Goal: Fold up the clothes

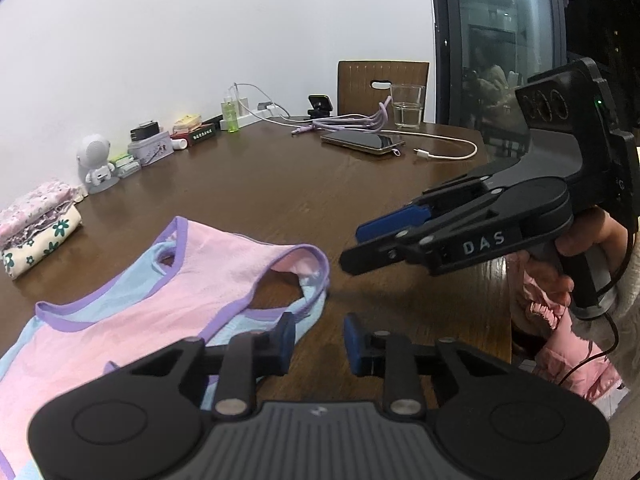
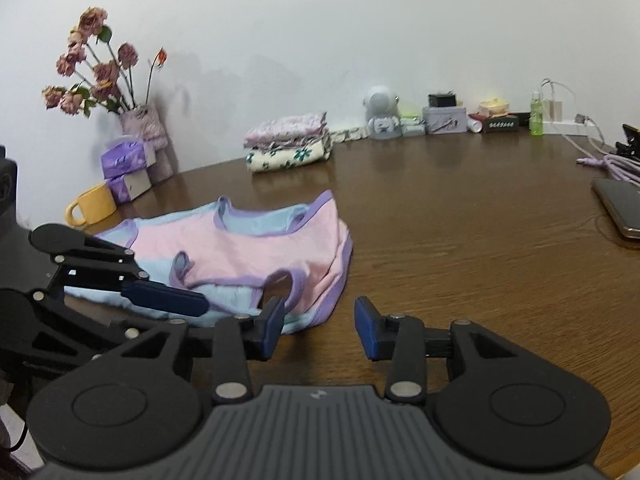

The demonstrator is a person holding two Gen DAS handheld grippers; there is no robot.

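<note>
Item: pink and pale-blue sleeveless cloth top with purple binding (image 2: 248, 256); lies spread and part-rumpled on the brown wooden tabletop (image 2: 460, 240), near side, left of centre; one layer appears turned over another, though whether that is a made fold or a loose heap cannot be settled.

Item: left claw (image 1: 319, 340); blue-padded jaws apart, nothing between them; hovers at the garment's near right corner, one pad over the blue hem.

Item: right claw (image 2: 319, 322); jaws apart, empty; stands just right of the garment's near edge, over bare wood.

Relation: the garment lies ahead and to the left of both claws; in the right wrist view its long axis runs roughly left to right across the tabletop; the left claw is judged the nearer, already over the cloth; the right claw sits off the garment's right end.

Item: stack of folded floral cloths, pink on top and cream with green flowers beneath (image 2: 288, 148); far side against the wall, well apart from the garment; folded clothes thus already lie there.

Sundries: yellow ceramic mug (image 2: 91, 205), far left; vase of dried pink roses (image 2: 104, 76); white astronaut figure (image 2: 382, 114); dark phone (image 1: 362, 142), clear drinking glass (image 1: 407, 106), far right.

Judgement: a coming grasp turns on reaching left and forward to the garment's near hem.
</note>
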